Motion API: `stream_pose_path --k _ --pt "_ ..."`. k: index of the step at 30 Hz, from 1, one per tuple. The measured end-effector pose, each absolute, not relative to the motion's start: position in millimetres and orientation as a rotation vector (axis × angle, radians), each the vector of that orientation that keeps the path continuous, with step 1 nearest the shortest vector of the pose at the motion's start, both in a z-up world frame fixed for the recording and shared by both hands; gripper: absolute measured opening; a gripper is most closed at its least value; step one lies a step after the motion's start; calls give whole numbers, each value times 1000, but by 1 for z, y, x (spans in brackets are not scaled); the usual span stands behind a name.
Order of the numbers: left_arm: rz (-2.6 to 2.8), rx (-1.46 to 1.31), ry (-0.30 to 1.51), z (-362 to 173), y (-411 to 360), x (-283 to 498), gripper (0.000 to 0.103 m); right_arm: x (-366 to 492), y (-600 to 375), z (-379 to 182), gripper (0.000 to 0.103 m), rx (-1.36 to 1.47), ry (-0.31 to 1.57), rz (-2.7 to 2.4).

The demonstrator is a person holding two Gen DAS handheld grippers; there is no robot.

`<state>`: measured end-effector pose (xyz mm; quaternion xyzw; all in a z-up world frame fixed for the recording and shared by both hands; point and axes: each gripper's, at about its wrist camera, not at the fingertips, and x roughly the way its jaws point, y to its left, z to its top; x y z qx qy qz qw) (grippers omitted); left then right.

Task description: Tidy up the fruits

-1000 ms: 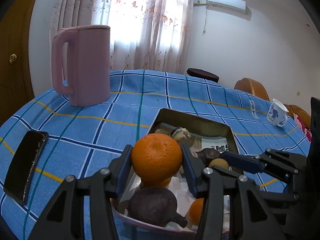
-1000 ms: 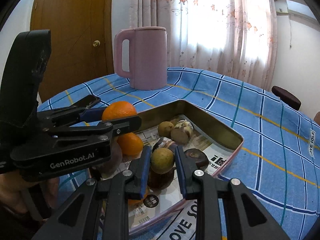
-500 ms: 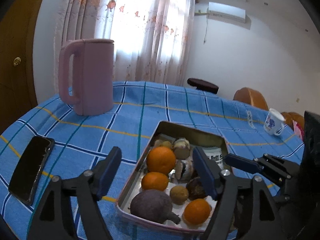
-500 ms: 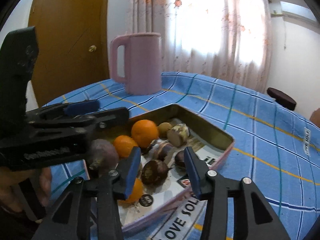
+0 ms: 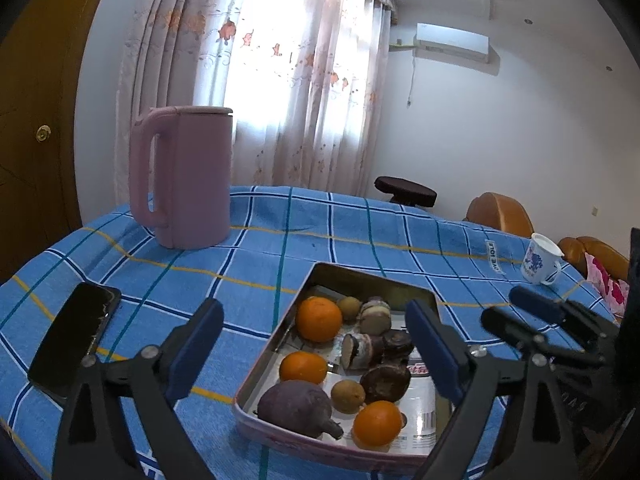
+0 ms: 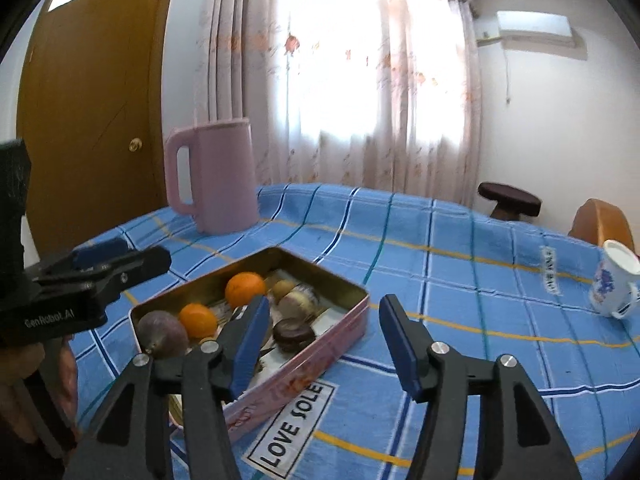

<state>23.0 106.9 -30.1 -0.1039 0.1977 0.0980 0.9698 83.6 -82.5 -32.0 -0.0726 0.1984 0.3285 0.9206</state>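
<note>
A metal tin (image 5: pixel 360 276) (image 6: pixel 344 328) on the blue checked tablecloth holds the fruit. In it lie three oranges (image 5: pixel 318 319) (image 6: pixel 245 289), a dark purple fruit (image 5: pixel 296 407) (image 6: pixel 162 333), small brown fruits (image 5: pixel 348 396) and dark brown ones (image 5: pixel 385 377) (image 6: pixel 293 333). My left gripper (image 5: pixel 316 350) is open and empty, raised above the tin's near end. My right gripper (image 6: pixel 322 342) is open and empty, above the tin's right edge. The left gripper also shows at the left of the right wrist view (image 6: pixel 100 268).
A pink kettle (image 5: pixel 184 176) (image 6: pixel 214 176) stands at the back left of the table. A black phone (image 5: pixel 74 338) lies at the left. A white cup with blue print (image 5: pixel 540 260) (image 6: pixel 614 284) sits at the right. A dark stool (image 5: pixel 405 190) and orange chairs (image 5: pixel 500 214) stand behind.
The left gripper opened and let the orange go into the tin; the right gripper opened and let a small brown fruit go. Both grippers pulled back and up from the tin.
</note>
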Motion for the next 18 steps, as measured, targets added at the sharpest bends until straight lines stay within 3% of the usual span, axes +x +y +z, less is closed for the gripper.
stream_pose_path --k 7,18 --pt "184 -202 387 -28 97 19 99 75 -101 -20 65 -121 366 644" --pt "168 -193 376 -23 85 15 100 66 -112 -11 65 -112 348 632"
